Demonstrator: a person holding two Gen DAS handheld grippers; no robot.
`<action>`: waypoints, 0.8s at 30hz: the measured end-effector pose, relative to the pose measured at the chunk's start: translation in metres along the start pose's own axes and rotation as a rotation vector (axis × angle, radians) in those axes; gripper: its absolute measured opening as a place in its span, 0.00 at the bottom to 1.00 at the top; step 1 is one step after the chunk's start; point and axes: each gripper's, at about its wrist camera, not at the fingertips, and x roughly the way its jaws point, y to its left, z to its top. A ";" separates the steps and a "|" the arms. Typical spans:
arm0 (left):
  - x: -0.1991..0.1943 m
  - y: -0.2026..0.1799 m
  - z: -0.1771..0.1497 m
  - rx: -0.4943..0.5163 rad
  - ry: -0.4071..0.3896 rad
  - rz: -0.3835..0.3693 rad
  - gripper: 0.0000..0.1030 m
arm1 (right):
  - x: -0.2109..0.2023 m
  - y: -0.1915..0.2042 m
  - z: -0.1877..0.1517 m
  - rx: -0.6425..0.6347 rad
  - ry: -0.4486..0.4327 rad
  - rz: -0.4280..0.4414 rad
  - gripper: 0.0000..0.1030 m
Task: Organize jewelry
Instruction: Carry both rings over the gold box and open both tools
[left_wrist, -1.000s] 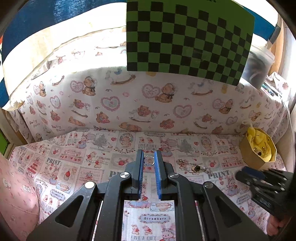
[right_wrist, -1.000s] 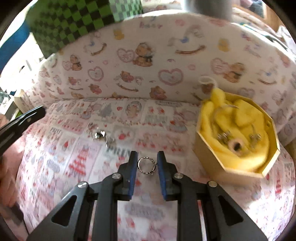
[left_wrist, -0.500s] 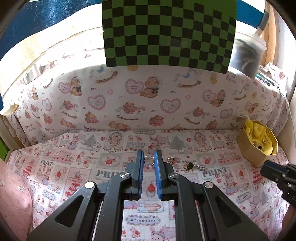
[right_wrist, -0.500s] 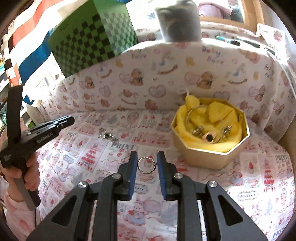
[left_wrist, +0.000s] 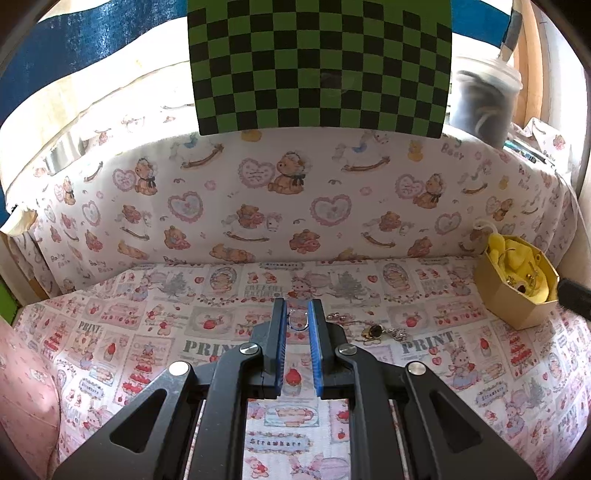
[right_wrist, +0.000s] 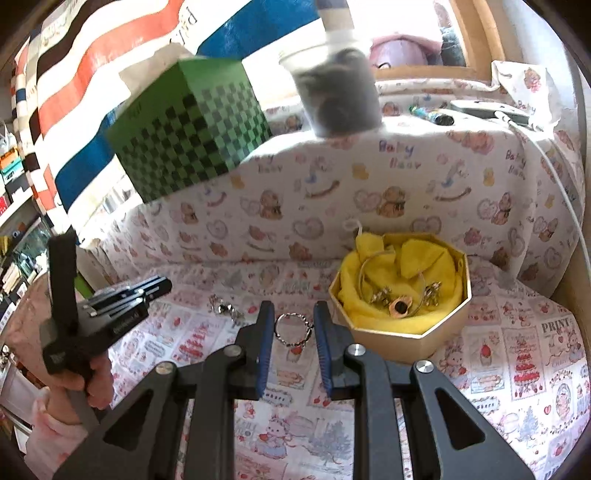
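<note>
My left gripper (left_wrist: 297, 321) is shut on a small silver ring (left_wrist: 297, 320), held above the patterned cloth. My right gripper (right_wrist: 294, 328) is shut on a twisted silver ring (right_wrist: 293, 329), held left of and in front of the octagonal box (right_wrist: 406, 334). The box is lined with yellow cloth (right_wrist: 417, 258) and holds a bangle and several small pieces. It also shows in the left wrist view (left_wrist: 524, 314) at far right. Loose jewelry (left_wrist: 373, 331) lies on the cloth right of my left gripper; it shows in the right wrist view (right_wrist: 225, 308) too. The left gripper's body (right_wrist: 103, 317) shows in the right wrist view, held by a hand.
A padded wall covered in teddy-bear cloth (left_wrist: 295, 199) rises behind the work area. A green checkered box (left_wrist: 321, 62) and a dark plastic cup (left_wrist: 484, 103) stand on top of it. A pink cushion (left_wrist: 26, 391) lies at the left.
Both grippers have pulled back and up from the cloth, each still holding its ring. The right gripper's view has tilted upward and the box now sits farther away.
</note>
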 end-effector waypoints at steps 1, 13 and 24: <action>0.001 0.000 0.000 0.000 0.000 0.000 0.10 | -0.002 -0.002 0.001 0.002 -0.010 -0.004 0.20; -0.011 -0.010 0.001 0.035 -0.028 -0.018 0.11 | -0.023 -0.036 0.015 0.098 -0.108 -0.077 0.20; -0.029 -0.032 0.012 0.033 -0.037 -0.055 0.11 | -0.026 -0.082 0.026 0.227 -0.150 -0.034 0.20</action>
